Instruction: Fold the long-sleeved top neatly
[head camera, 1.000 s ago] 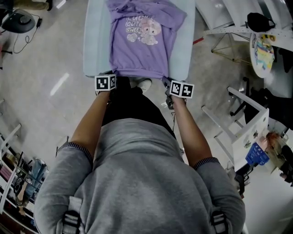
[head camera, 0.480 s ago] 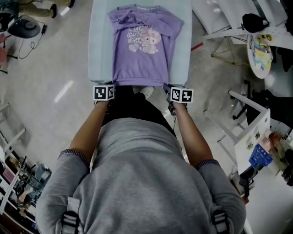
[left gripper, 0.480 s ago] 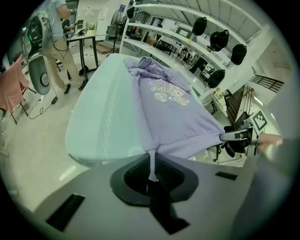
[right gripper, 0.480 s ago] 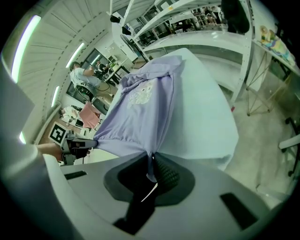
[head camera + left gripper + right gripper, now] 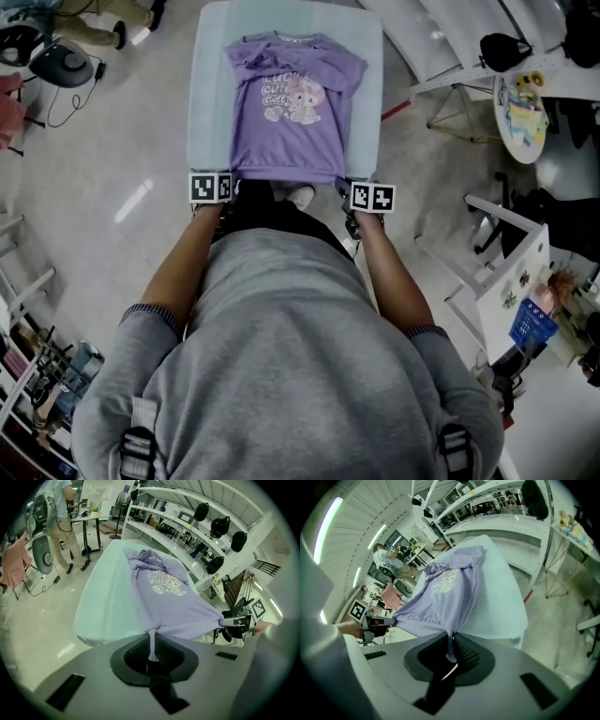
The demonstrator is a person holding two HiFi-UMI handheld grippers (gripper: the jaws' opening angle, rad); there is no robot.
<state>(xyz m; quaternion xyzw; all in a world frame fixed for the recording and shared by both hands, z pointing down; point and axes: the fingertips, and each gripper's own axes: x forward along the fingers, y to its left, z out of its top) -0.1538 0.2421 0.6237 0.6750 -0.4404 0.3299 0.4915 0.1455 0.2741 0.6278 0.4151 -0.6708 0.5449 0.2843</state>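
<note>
Long-sleeved top (image 5: 295, 112), purple with a cartoon print on the chest, is shown laid lengthwise down the middle of the pale bench (image 5: 208, 103), collar toward the far edge and hem at the near edge, with both sleeves apparently tucked across the upper body.

The hem is gripped at both near corners. The left gripper (image 5: 231, 184) has just been closing, and its jaws are now nipped together on a thin pinch of hem fabric, as is plainly seen in the left gripper view (image 5: 151, 654). The right gripper (image 5: 343, 186) is likewise clamped tight on the opposite hem corner (image 5: 451, 652).

Between the two, the hem is drawn into a taut, straight line and held just clear of the bench's near edge, while the rest of the garment is left resting on the surface.

With both corners secured, the stage is judged to be set for the lower half to be carried up toward the collar in a single fold. That fold has not yet been made.

Against the frame from a second ago, the garment is seen lying flatter and squarer, the bunching near the right shoulder appears reduced, and the hem is pulled straighter between the grippers.
</note>
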